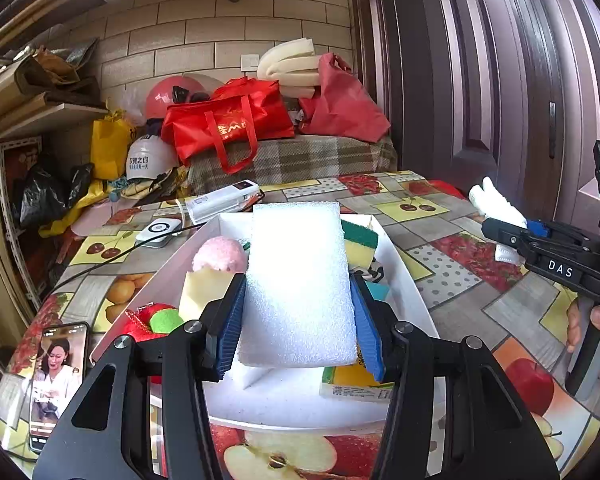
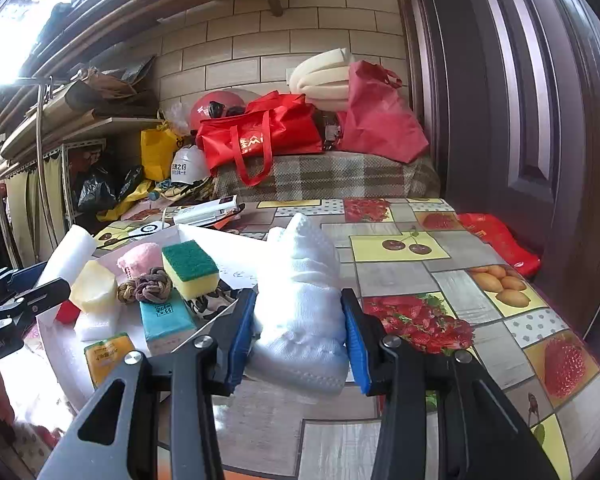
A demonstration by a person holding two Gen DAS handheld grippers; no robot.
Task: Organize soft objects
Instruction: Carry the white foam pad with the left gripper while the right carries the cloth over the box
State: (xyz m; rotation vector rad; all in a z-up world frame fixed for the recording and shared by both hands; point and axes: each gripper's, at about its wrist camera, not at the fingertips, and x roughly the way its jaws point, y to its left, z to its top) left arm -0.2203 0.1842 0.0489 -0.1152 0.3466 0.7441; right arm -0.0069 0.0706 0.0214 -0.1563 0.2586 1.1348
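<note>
While the left gripper (image 1: 298, 320) squeezes a white foam block (image 1: 300, 284) between its two blue pads, the block stands up tall above the white tray (image 1: 400, 276). Each pad presses on one side of the block, so these tongs are clamped on it.

The right gripper (image 2: 298, 334) is clamped on a rolled white towel (image 2: 300, 300). The towel sits between its blue pads and pokes out in front, over the table (image 2: 400, 276) and just beside the tray.

Inside the tray lie more soft things. A green and yellow sponge (image 2: 190, 270) rests on top of a teal pack (image 2: 166, 320). Near them are a pink cloth (image 2: 140, 258), a pale yellow sponge (image 2: 94, 286) and a knot of brown cord (image 2: 148, 286). A small yellow pack (image 2: 108, 356) lies near the front.

The left view shows a phone (image 1: 58, 376) lying flat on the table beside the tray, with a woman on its screen. It also shows a red and green soft toy (image 1: 152, 320) in the tray corner. From there the right gripper is off to the right, with the towel sticking out of it.

The right view shows the brown cord, which the foam block hides in the left view. It also shows a red bag (image 2: 500, 244) lying at the far edge of the table by the dark door (image 2: 520, 100).
</note>
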